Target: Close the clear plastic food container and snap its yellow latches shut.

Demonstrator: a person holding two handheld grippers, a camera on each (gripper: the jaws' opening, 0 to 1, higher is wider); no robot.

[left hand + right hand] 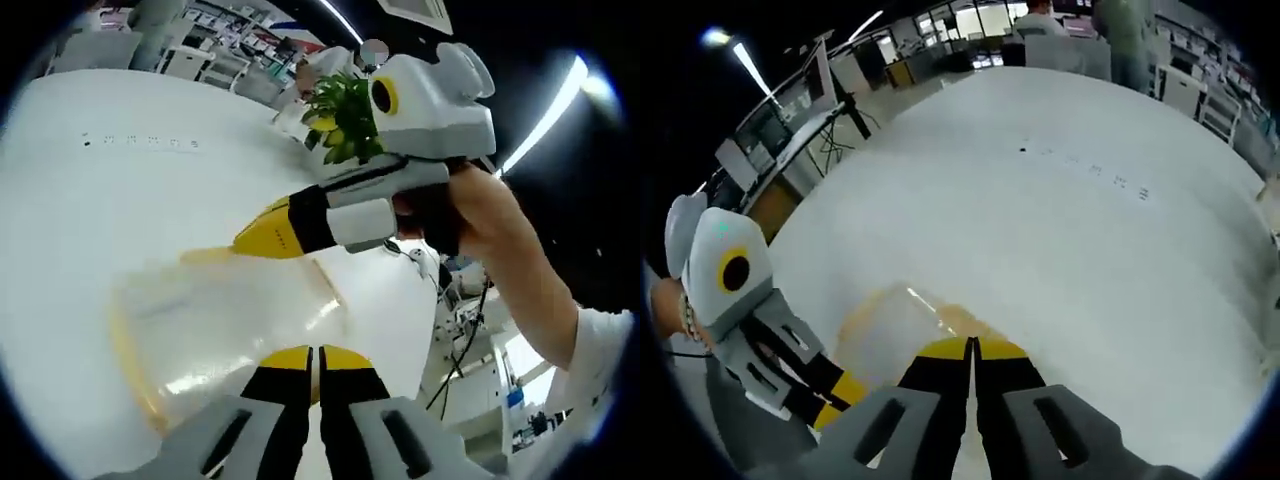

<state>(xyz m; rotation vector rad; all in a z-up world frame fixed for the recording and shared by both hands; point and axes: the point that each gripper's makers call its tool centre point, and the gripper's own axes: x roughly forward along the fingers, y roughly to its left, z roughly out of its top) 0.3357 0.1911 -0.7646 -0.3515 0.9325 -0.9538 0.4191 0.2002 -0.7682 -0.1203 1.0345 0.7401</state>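
Resting on the white table [120,200], toward the edge nearest the person, the clear plastic food container [220,310] looks light, thin-walled and slick, so it will likely skid or flex if pushed from one side alone. Its lid seems to be down already, though the blur and the glare on the plastic make that hard to confirm. Yellow trim runs along its rim in the left gripper view, but no latch can be picked out there for certain. The left gripper [316,365] has its yellow-tipped jaws pressed together, resting at or just over the container's near edge. The right gripper [262,232], held in a person's hand [455,200], comes in from the opposite side with its yellow tip at the far rim; in the right gripper view its own jaws [972,350] are likewise closed against each other over the clear container. Best purchase is probably a closed tip pressing down on a latch while the other gripper steadies the opposite rim. A green plant [345,115] stands behind the right gripper, well apart from the work. Nothing on the table blocks either approach.
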